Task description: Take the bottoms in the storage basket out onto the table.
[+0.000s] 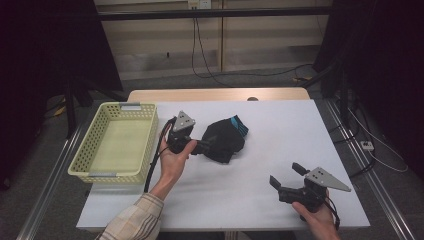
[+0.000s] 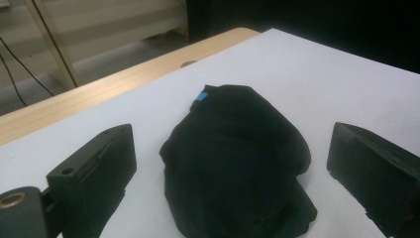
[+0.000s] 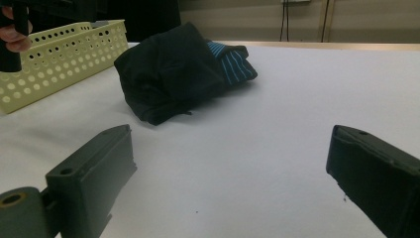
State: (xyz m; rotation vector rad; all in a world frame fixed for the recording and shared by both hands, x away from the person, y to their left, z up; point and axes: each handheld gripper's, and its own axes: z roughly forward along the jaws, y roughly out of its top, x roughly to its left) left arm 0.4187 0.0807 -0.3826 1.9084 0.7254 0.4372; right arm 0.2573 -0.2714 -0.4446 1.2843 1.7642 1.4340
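I see the white table (image 1: 260,165) evenly lit from above, with no glare, while the room around it falls into near black at the upper corners. My gripper views are soft; the near jaws blur, and the dark cloth bundle (image 2: 233,163) loses its folds to shadow.

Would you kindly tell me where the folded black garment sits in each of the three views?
High view: black garment at table centre, right of the yellow basket.
Left gripper view: garment lower centre.
Right gripper view: garment upper left.
Shared landmark: its blue-striped patch.
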